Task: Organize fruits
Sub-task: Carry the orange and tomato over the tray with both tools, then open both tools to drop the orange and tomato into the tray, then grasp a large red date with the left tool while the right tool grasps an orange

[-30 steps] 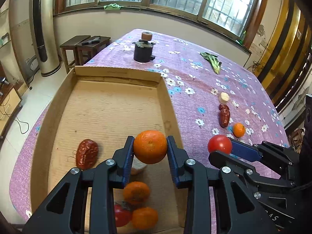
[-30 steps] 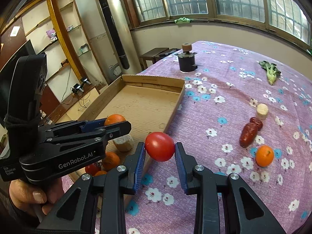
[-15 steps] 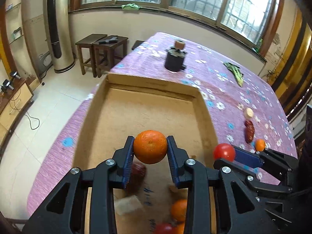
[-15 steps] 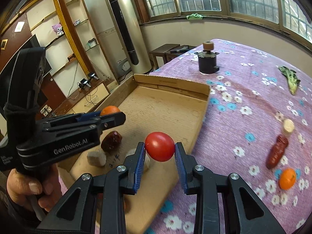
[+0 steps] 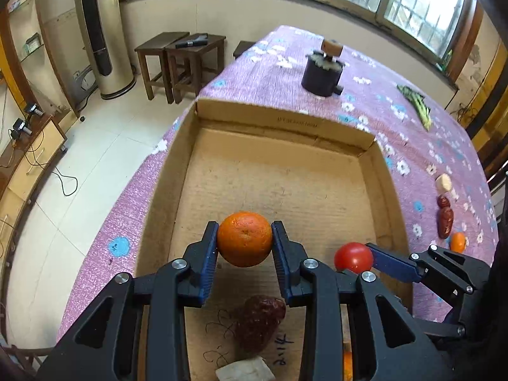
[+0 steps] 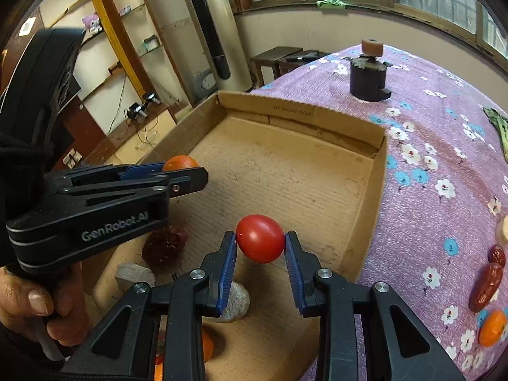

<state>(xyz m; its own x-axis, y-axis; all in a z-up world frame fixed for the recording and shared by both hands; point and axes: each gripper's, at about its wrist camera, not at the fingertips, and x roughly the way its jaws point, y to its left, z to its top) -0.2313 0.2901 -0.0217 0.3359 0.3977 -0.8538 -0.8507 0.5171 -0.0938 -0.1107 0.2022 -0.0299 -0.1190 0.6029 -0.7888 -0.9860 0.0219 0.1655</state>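
My left gripper [image 5: 244, 244] is shut on an orange [image 5: 244, 238] and holds it above the middle of the cardboard box [image 5: 285, 117]. My right gripper [image 6: 260, 243] is shut on a red tomato [image 6: 260, 238] above the box's near right part; it shows in the left wrist view [image 5: 354, 257] too. In the box lie a dark red date [image 5: 258, 322], a pale block [image 5: 244, 371] and oranges near the front [image 6: 208, 346]. The left gripper's orange shows in the right wrist view [image 6: 179, 162].
On the purple flowered cloth [image 5: 397, 120] right of the box lie a pale piece [image 5: 443, 183], red dates [image 5: 445, 220] and a small orange [image 5: 457, 242]. A dark pot [image 5: 322, 74] and a green vegetable [image 5: 417, 106] stand farther back. The table's left edge drops to the floor.
Both grippers, still holding their fruit, have moved left and forward over the box; the tomato went from above the cloth to above the box floor.
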